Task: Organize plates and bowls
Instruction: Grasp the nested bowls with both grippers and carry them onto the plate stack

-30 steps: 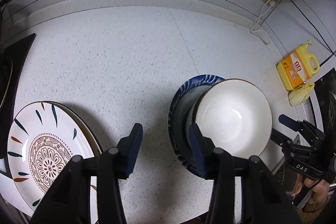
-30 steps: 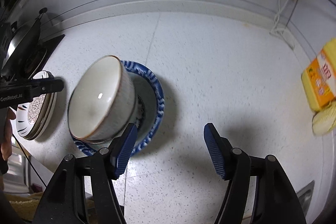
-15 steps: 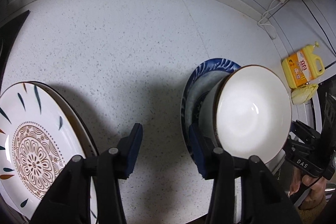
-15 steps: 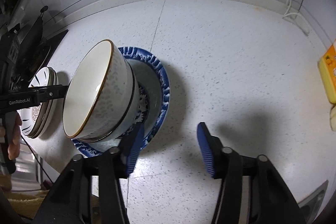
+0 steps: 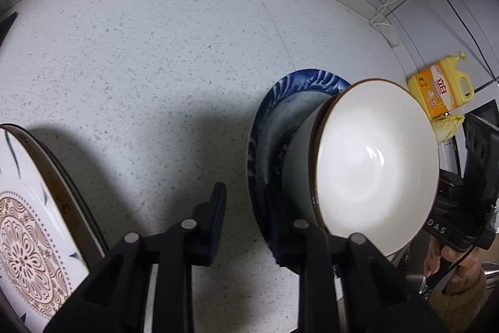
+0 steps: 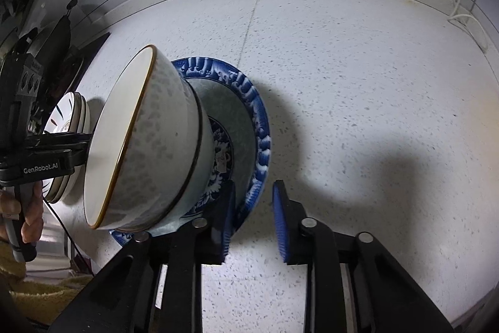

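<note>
My left gripper (image 5: 244,208) comes down over the left rim of the blue plate (image 5: 271,127), which lies on the speckled counter (image 5: 140,52) close to its front edge. Its jaws are closing with that rim between them. A thin strip of counter shows between the outer pad and the rim, so they do not grip yet.

My right gripper (image 6: 254,208) sits at the opposite rim of the same plate. Its jaws are drawn narrow around the blue edge. As far as this steep angle lets me judge, the pads are pressing on it.

The white bowl (image 5: 374,164), brown-rimmed and grey-flecked outside, stands upright in the middle of the blue plate. Both cameras see it from the side, with its mouth turned toward the left gripper's camera.

The patterned plates (image 5: 28,239) are stacked toward the counter's left end, well apart from the blue plate.

A yellow bottle (image 5: 443,92) stands at the counter's right end near the back wall.
</note>
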### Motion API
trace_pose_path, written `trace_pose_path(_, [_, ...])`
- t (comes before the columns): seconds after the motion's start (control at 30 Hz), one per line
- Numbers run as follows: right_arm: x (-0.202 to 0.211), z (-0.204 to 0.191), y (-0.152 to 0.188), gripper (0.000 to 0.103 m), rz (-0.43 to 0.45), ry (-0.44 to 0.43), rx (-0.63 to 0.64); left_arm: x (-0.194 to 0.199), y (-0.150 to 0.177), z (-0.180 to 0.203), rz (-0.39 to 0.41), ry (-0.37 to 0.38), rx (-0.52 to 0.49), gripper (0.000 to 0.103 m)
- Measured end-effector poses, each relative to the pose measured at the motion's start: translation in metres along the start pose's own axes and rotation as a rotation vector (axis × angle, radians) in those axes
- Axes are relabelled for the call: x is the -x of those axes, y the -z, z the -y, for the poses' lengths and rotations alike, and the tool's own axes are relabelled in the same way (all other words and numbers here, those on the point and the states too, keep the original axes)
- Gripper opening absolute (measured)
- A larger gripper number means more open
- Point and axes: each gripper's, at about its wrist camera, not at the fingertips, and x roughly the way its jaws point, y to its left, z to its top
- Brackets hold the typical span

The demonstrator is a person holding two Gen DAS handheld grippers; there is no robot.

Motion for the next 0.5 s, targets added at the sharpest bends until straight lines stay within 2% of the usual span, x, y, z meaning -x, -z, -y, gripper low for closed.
trace_pose_path(0.07, [-0.003,-0.003,-0.002,0.014,-0.007,-0.002,0.019,-0.003,-0.002,0.0,-0.01,0.023,0.015,0.019])
trace_pose_path(0.33, [-0.013,-0.005,-0.007,0.014,-0.02,-0.014,0.043,-0.018,-0.004,-0.008,-0.058,0.12,0.063,0.017])
trace_pose_path(0.4, [-0.016,-0.006,-0.008,0.014,-0.025,-0.019,0.047,-0.021,-0.003,-0.005,-0.059,0.122,0.044,0.013])
trace_pose_path(0.5, [-0.02,-0.007,-0.011,0.014,-0.026,-0.02,0.054,-0.023,-0.003,-0.001,-0.046,0.104,0.022,0.013])
